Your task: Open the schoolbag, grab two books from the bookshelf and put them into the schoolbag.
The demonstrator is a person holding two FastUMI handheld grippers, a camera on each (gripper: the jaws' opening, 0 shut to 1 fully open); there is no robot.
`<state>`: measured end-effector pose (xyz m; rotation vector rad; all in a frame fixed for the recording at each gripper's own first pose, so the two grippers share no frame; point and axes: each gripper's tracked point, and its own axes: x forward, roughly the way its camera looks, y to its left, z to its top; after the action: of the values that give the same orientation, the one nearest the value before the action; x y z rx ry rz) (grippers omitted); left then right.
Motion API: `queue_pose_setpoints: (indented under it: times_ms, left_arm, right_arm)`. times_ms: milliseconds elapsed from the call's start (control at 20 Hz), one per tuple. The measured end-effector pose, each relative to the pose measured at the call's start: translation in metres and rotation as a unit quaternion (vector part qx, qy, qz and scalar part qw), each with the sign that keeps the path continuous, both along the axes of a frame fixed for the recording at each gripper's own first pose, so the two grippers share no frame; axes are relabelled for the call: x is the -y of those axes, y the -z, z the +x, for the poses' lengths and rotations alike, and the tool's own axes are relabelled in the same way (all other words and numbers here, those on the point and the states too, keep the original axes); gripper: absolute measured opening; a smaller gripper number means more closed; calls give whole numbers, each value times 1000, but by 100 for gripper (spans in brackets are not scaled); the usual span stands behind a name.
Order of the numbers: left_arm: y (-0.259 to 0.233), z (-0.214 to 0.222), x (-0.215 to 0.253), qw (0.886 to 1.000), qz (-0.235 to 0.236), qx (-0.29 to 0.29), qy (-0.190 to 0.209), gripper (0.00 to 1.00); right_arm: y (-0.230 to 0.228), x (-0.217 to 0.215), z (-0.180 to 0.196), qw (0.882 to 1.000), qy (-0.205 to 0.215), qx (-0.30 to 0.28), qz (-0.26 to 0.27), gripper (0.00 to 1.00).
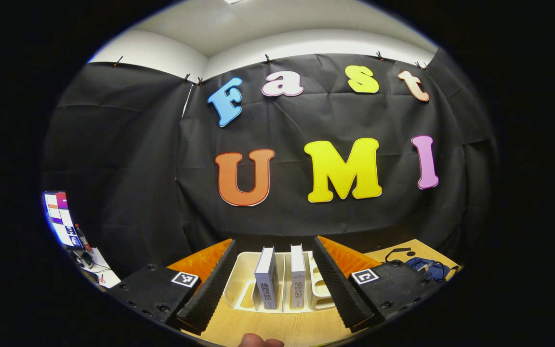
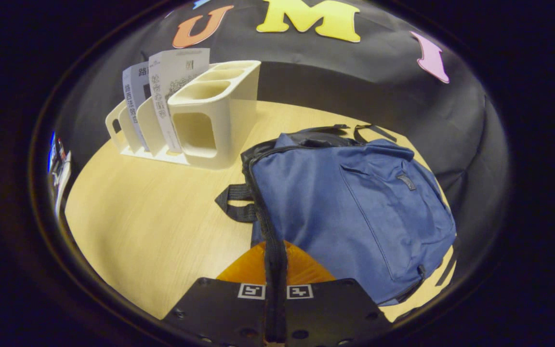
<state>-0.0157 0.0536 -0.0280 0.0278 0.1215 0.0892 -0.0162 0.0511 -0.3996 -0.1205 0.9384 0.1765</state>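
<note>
Pinching the schoolbag's zipper strip (image 2: 274,270), the right gripper (image 2: 275,308) had both fingers clamped on it, the blue schoolbag (image 2: 354,212) lying flat at 3 o'clock. The left gripper (image 1: 273,299) hung released, fingers spread, with two books (image 1: 267,277) upright in the bookshelf (image 1: 244,284) at 12 o'clock.

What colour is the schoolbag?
Navy blue with black straps; the schoolbag shows best in the right gripper view.
</note>
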Motion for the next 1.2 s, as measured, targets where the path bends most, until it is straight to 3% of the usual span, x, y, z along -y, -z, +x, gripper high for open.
queue_pose_setpoints:
  times_ms: [200,400,600,850,950,1000,1050,1200]
  left_arm:
    - [14,13,-4,1000,-2,-20,9,99]
    - [34,40,7,997,-32,-65,37,99]
    - [49,76,23,987,-59,-128,74,99]
    - [83,124,37,963,-73,-238,106,99]
    - [98,138,39,949,-74,-281,122,99]
    - [108,148,42,935,-87,-320,129,99]
    - [126,157,41,913,-107,-372,131,99]
    - [153,175,34,879,-87,-453,126,100]
  right_arm:
    - [-70,15,10,999,-5,35,31,1]
    - [-129,64,17,996,22,77,33,1]
    - [-167,125,28,993,51,102,17,1]
    - [-194,197,35,989,94,107,28,4]
    - [-200,217,38,989,102,107,33,4]
    - [-203,228,40,988,105,102,41,1]
    - [-206,246,47,988,114,95,53,1]
    - [-205,268,56,986,123,91,60,1]
